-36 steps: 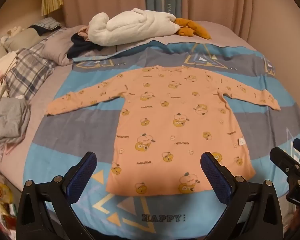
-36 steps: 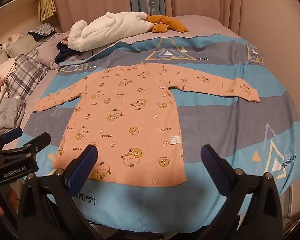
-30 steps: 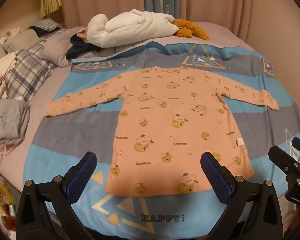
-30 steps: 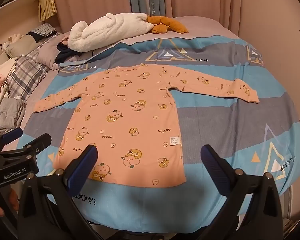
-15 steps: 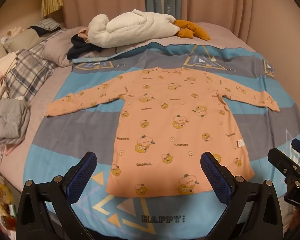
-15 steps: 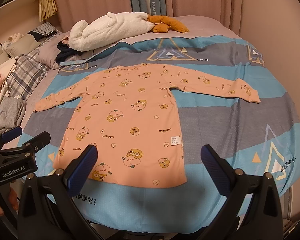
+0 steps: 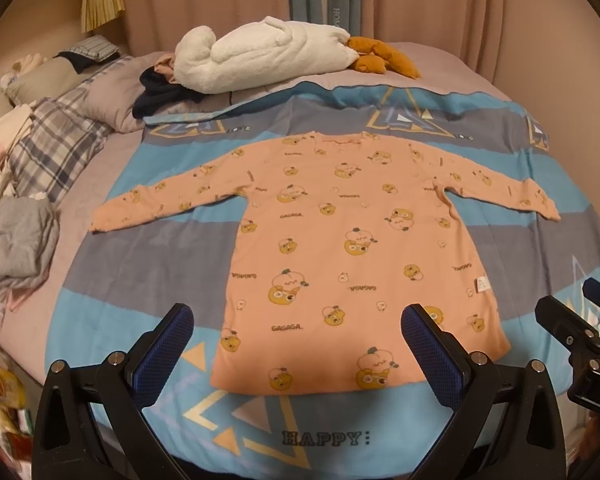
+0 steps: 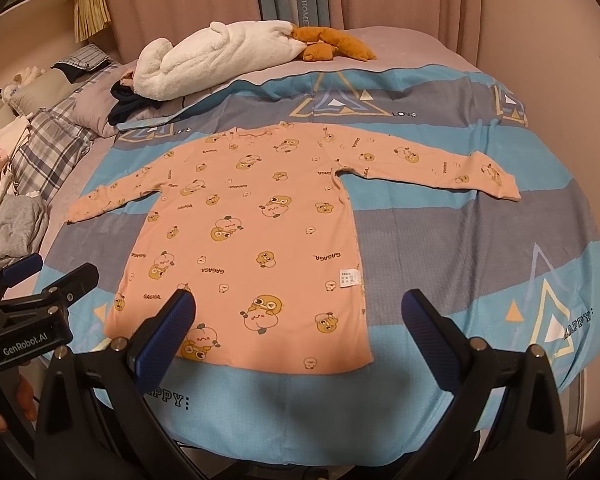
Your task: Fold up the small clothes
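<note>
While the orange shirt is lying flat and wholly unfolded, I am holding my left gripper and right gripper spread, gripping nothing

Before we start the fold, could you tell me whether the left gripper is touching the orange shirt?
Apart. In the right wrist view the left gripper hangs off the shirt's edge, with blue bedspread showing between them, jaws open.

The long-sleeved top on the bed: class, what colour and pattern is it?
The top is peach-orange with small cartoon figures and "GAGAGA" lettering, clearest in the left wrist view.
</note>
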The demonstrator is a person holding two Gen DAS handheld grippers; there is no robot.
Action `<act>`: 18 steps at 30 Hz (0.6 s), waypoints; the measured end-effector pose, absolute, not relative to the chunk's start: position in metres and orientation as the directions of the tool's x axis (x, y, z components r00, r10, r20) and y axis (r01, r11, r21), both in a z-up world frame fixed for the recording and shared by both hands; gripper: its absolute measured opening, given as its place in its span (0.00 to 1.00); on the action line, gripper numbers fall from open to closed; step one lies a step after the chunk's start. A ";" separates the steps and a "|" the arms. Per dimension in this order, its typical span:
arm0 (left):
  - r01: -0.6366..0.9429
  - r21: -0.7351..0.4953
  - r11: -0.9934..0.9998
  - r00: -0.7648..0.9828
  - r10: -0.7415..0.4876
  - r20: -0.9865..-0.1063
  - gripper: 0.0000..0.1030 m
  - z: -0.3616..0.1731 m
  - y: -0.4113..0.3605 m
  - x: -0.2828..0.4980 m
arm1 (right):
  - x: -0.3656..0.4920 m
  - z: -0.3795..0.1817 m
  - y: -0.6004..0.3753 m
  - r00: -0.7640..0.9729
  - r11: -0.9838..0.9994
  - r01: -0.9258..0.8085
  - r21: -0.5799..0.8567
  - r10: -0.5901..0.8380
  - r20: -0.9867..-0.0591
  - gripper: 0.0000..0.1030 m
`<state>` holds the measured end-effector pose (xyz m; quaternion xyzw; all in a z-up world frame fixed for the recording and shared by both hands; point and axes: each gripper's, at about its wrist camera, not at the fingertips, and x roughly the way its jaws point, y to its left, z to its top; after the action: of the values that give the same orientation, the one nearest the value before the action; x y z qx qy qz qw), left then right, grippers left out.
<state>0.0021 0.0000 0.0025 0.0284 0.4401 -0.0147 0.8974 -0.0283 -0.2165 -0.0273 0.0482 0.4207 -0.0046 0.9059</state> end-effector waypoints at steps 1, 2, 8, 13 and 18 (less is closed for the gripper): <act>0.051 0.036 0.998 0.613 -0.003 -0.790 1.00 0.003 0.000 0.003 | -0.028 -0.027 -0.217 0.646 0.995 0.049 0.084 0.032 -0.763 1.00; 0.050 0.038 0.998 0.614 -0.001 -0.789 1.00 0.002 0.000 0.002 | -0.028 -0.027 -0.217 0.646 0.995 0.049 0.084 0.033 -0.762 1.00; 0.050 0.041 0.998 0.612 0.002 -0.791 1.00 0.003 -0.001 0.003 | -0.028 -0.028 -0.217 0.647 0.995 0.047 0.084 0.034 -0.762 1.00; 0.049 0.041 0.998 0.613 0.002 -0.790 1.00 0.002 -0.001 0.002 | -0.028 -0.027 -0.216 0.647 0.996 0.046 0.081 0.032 -0.762 1.00; 0.050 0.042 0.998 0.613 0.002 -0.790 1.00 0.002 0.000 0.002 | -0.029 -0.027 -0.215 0.647 0.996 0.046 0.081 0.032 -0.761 1.00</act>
<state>0.0024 -0.0003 0.0019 0.0299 0.4396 -0.0135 0.8976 -0.0287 -0.2148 -0.0271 0.0466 0.4199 -0.0038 0.9064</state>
